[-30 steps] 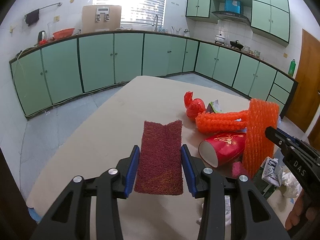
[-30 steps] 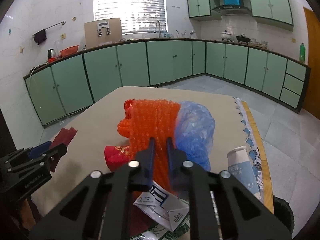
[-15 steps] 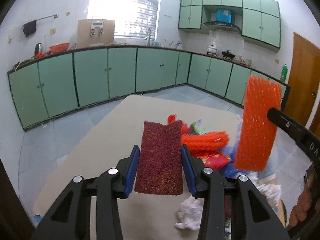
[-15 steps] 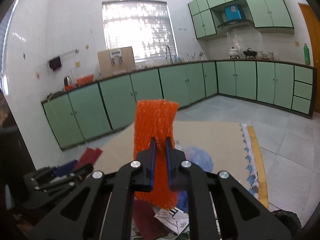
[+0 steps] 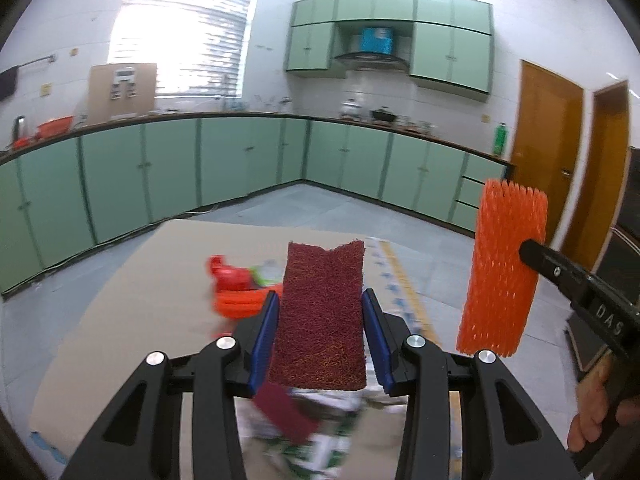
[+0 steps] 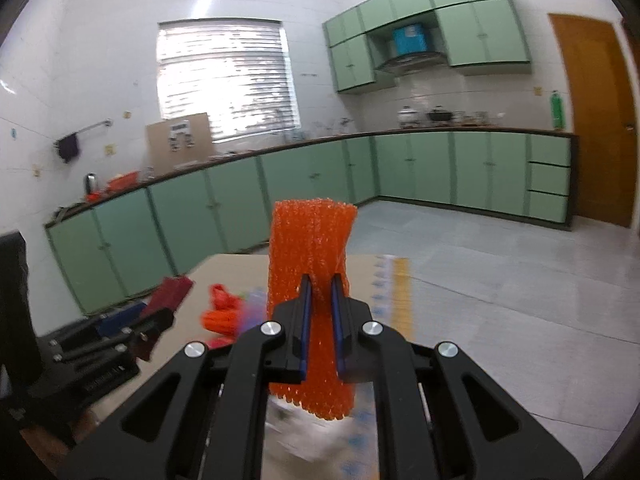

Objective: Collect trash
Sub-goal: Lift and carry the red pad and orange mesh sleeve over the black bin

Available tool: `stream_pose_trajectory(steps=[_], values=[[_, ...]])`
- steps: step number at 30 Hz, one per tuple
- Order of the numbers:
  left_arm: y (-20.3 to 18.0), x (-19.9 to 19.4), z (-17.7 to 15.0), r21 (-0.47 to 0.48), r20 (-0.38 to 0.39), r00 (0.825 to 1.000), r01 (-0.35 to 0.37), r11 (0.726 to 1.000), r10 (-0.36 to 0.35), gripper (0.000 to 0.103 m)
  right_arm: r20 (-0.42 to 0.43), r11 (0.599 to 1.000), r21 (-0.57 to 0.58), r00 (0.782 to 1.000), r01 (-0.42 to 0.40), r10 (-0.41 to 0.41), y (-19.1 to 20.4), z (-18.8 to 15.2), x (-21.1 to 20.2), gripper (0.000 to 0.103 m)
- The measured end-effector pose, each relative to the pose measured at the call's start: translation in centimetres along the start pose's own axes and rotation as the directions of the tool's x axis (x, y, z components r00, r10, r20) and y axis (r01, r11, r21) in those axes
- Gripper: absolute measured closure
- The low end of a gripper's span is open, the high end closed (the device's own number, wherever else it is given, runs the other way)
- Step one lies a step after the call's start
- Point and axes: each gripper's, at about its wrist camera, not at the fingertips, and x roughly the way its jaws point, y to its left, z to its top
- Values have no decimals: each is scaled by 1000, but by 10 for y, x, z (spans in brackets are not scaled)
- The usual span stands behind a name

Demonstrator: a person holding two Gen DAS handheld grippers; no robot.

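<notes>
My left gripper [image 5: 320, 320] is shut on a dark red scouring pad [image 5: 322, 312], held flat between its blue pads above the table. My right gripper [image 6: 320, 312] is shut on an orange foam net sleeve [image 6: 310, 240], which stands upright in the jaws. In the left wrist view that orange sleeve [image 5: 504, 268] hangs in the air at the right, pinched by the right gripper's black fingers [image 5: 560, 268]. In the right wrist view the left gripper [image 6: 132, 320] with the red pad [image 6: 170, 292] is at the lower left. More trash lies below on the beige table [image 5: 140, 304], blurred.
On the table lie an orange net roll [image 5: 240, 300], red wrapping [image 5: 228, 272] and blurred paper packaging [image 5: 316, 420]. Green cabinets [image 5: 160, 184] line the far walls, wooden doors [image 5: 548, 152] stand at right. A person's hand [image 5: 596, 420] holds the right gripper.
Both grippers have risen and swung right with their loads. The table and trash pile have dropped lower in both views; the orange sleeve has lifted off the pile.
</notes>
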Motion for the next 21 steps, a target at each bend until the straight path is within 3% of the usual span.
stream_pose_trajectory(steps=[9, 15, 21], values=[[-101, 13, -19, 62, -32, 980, 197, 978, -196, 61, -45, 979, 29, 979, 202, -201, -85, -36, -48, 94], [-161, 28, -41, 96, -79, 951, 306, 947, -299, 61, -102, 948, 60, 947, 312, -305, -131, -74, -66, 94], [-202, 53, -67, 104, -146, 921, 377, 920, -361, 61, -180, 928, 75, 920, 365, -347, -160, -111, -58, 94]])
